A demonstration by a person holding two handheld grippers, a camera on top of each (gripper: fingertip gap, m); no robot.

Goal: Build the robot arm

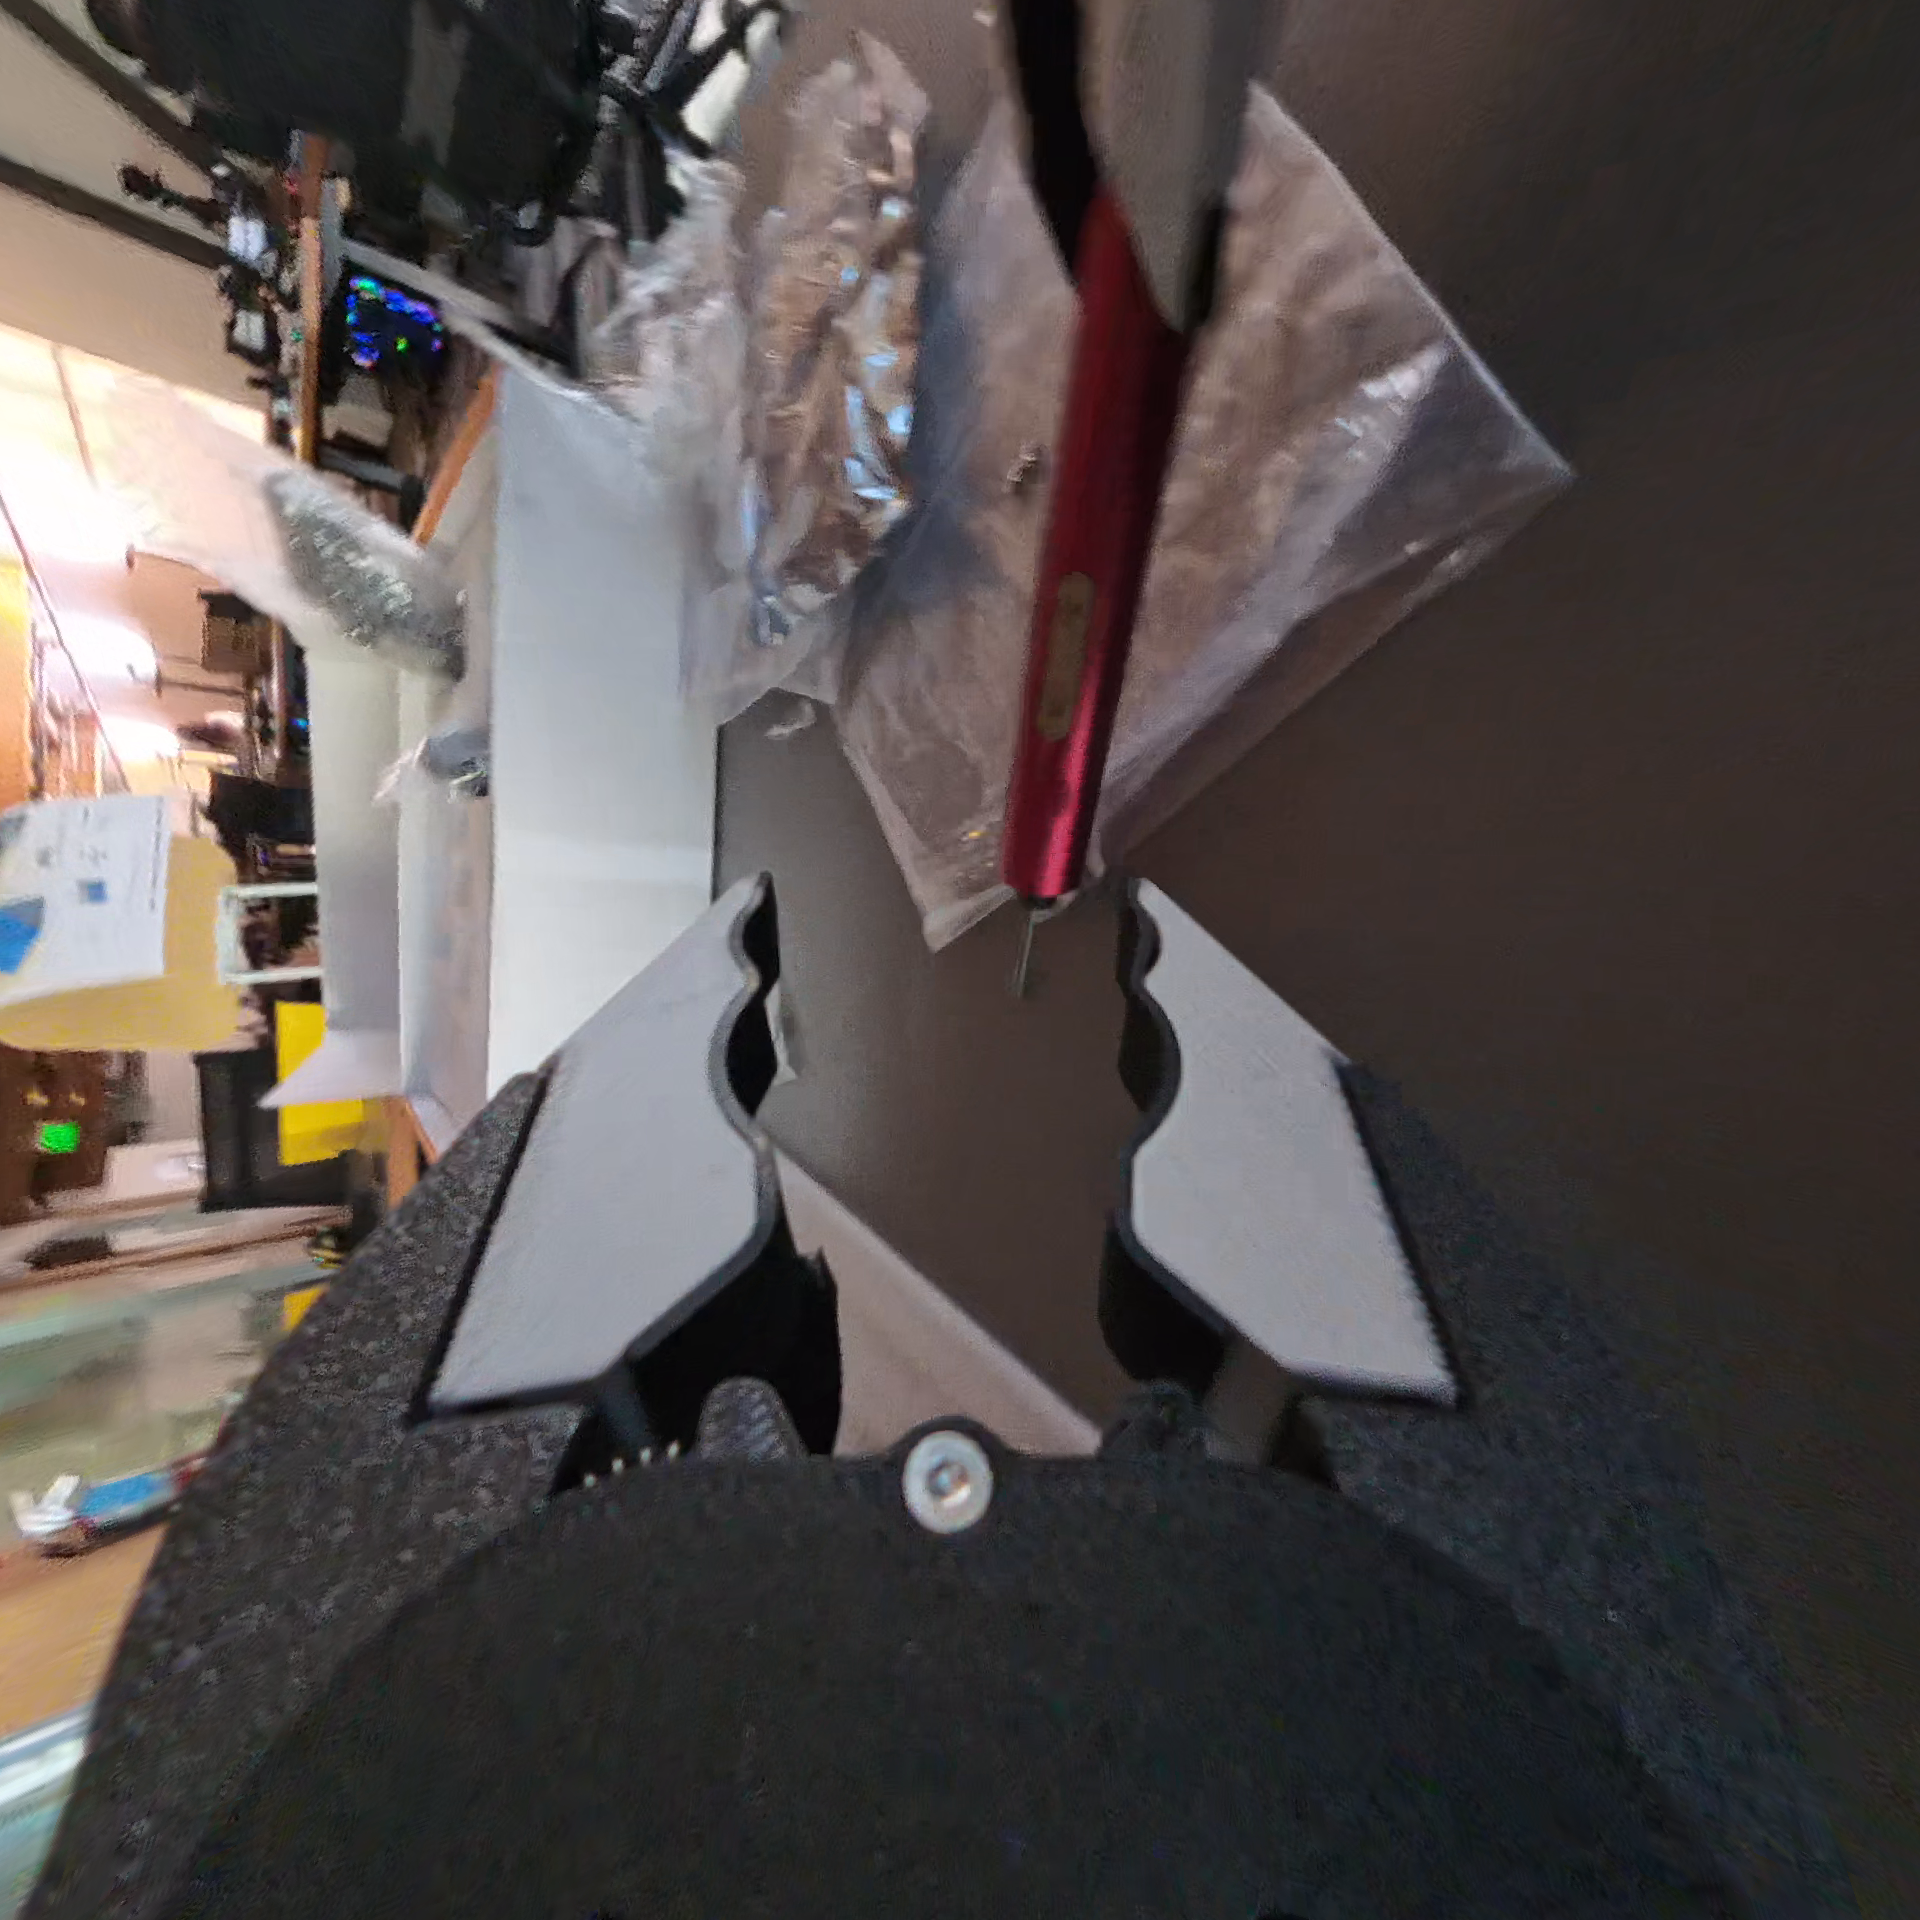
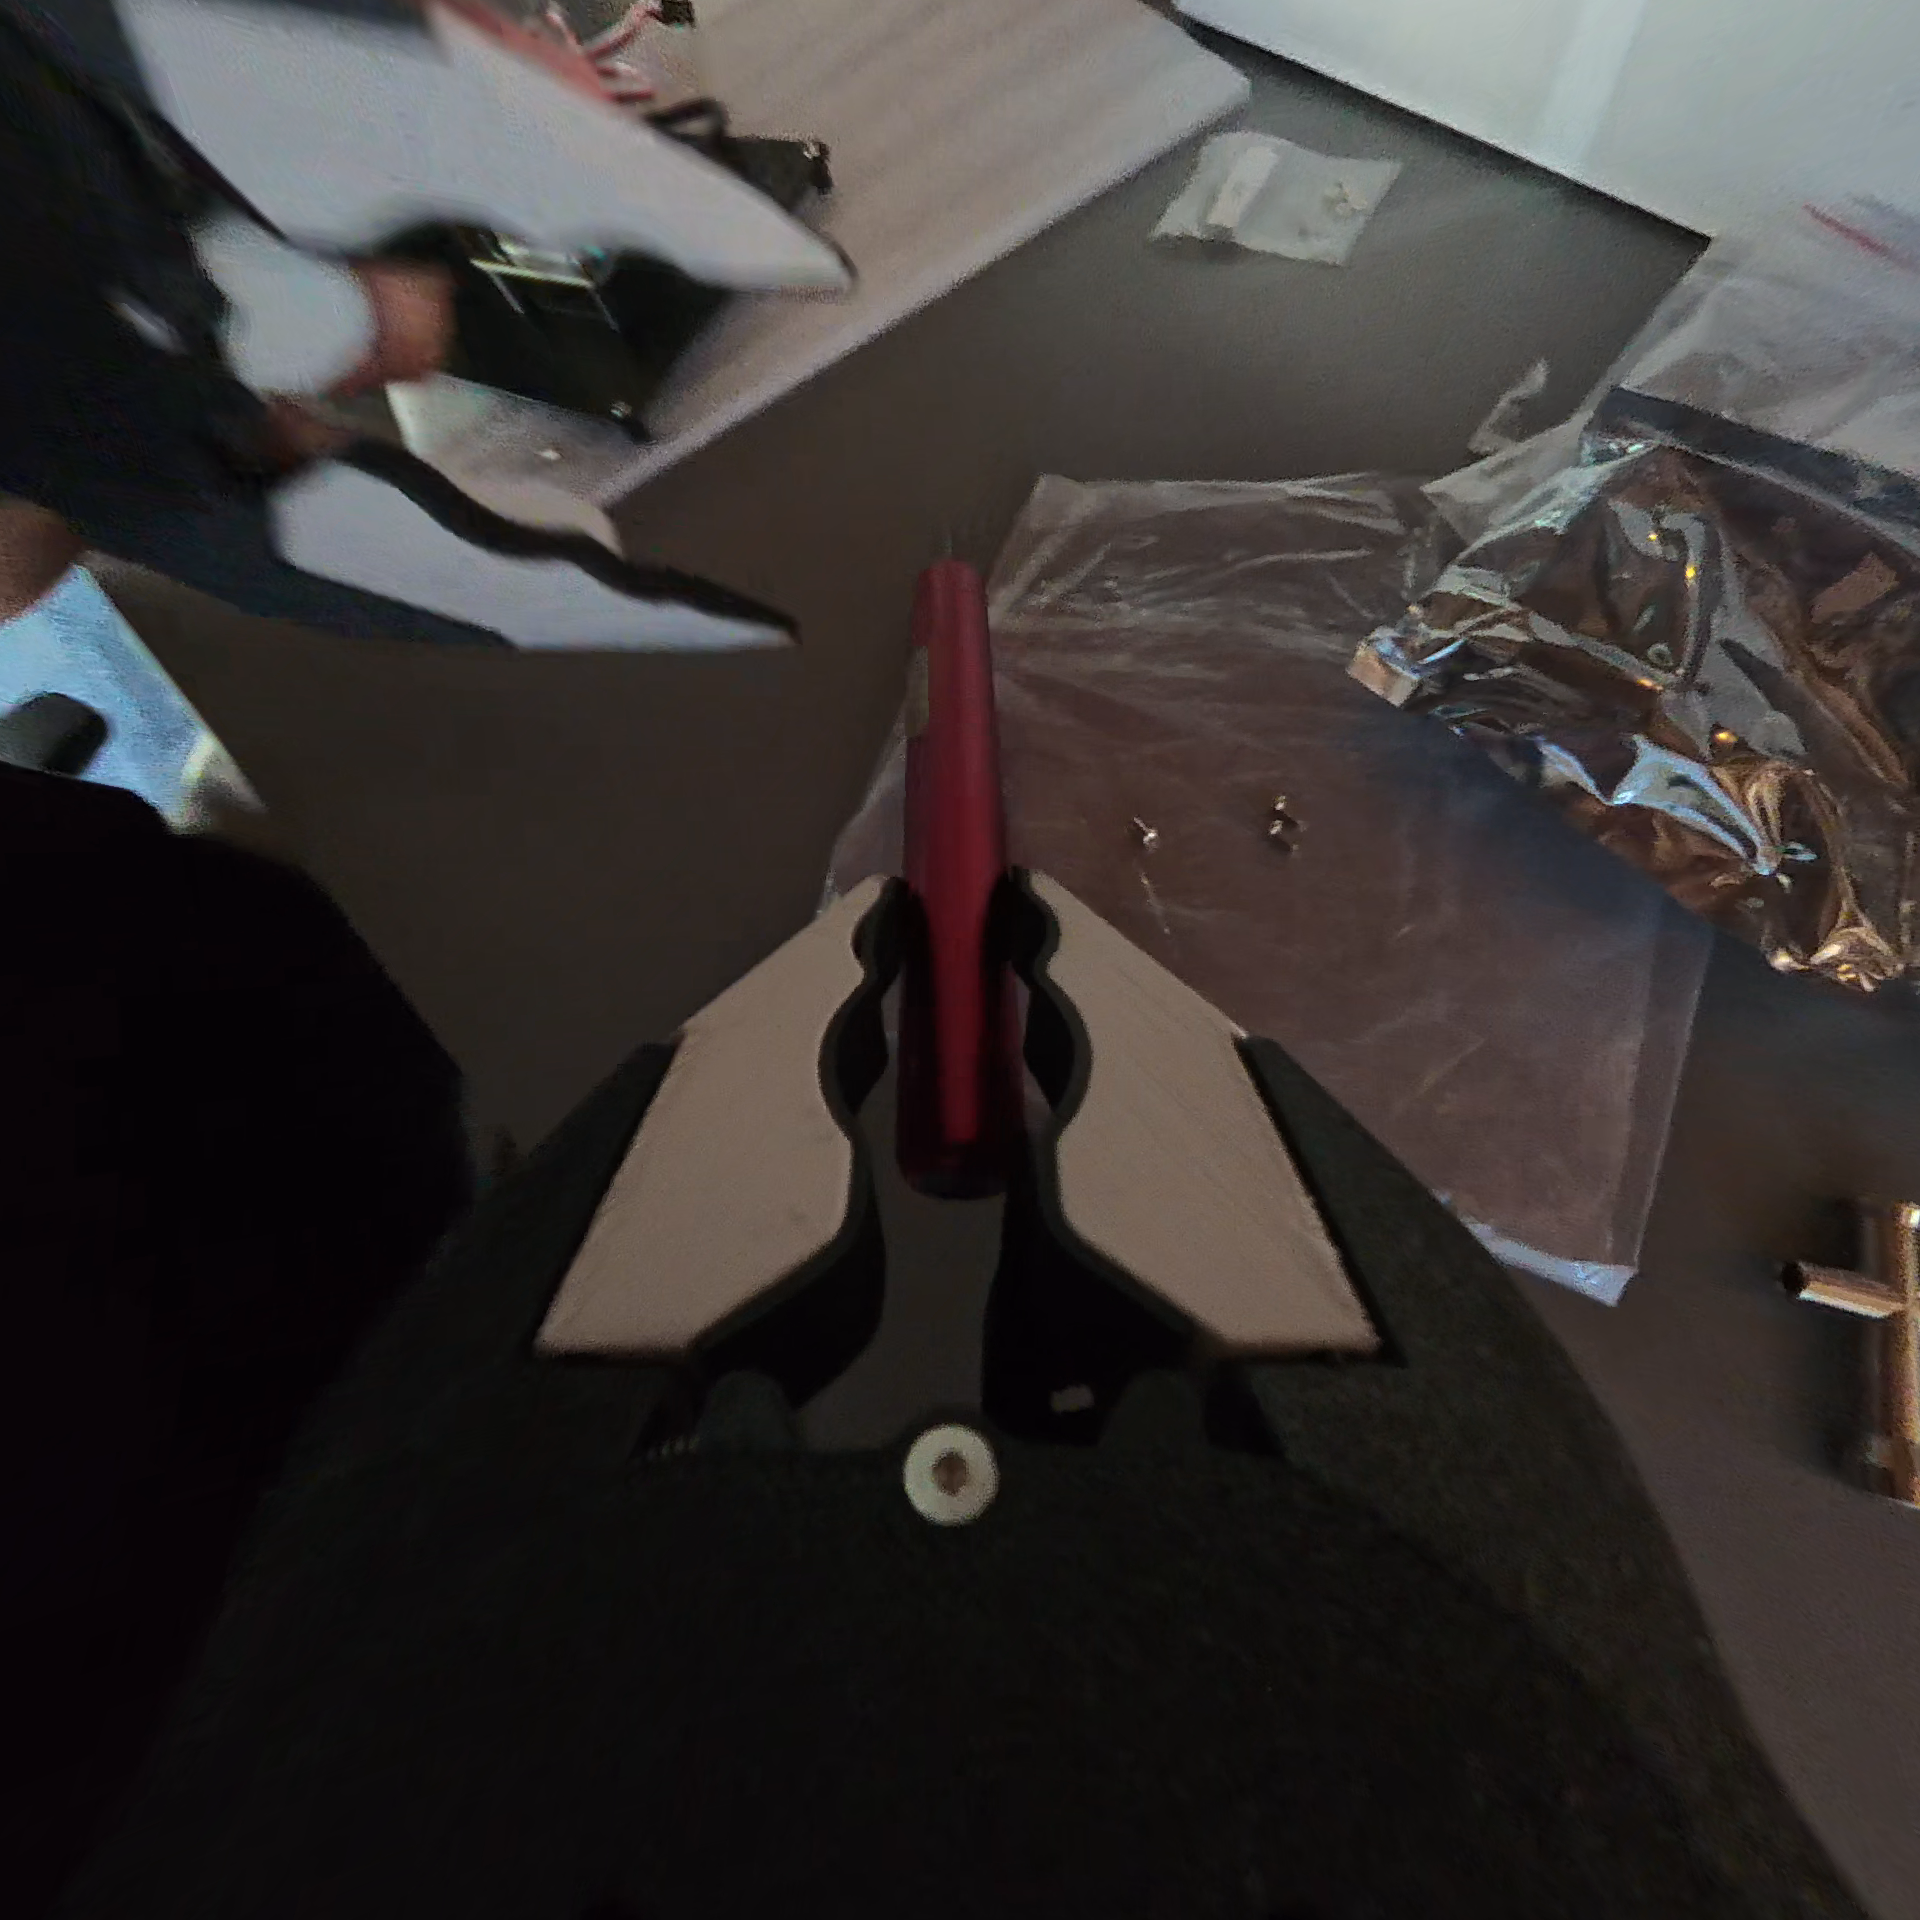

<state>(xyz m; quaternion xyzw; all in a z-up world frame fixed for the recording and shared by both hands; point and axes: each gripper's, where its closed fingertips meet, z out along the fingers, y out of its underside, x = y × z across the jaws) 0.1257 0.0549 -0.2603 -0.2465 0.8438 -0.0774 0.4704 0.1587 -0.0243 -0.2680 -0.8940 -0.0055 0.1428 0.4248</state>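
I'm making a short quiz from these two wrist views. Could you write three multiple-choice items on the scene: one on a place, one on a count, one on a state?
1. Where do the small metal screws lie?
A. on the flat clear plastic bag
B. on the white board
C. inside the crumpled silver foil bag

2. How many such screws show on it?
A. two
B. five
C. none

3. What is the right gripper doing?
A. open, empty
B. shut on the slim red metal screwdriver
C. holding the bag

Answers: 1 A, both rest on the clear plastic; 2 A, two separate screws show; 3 B, its fingers clamp the red handle, while the left gripper gapes empty.
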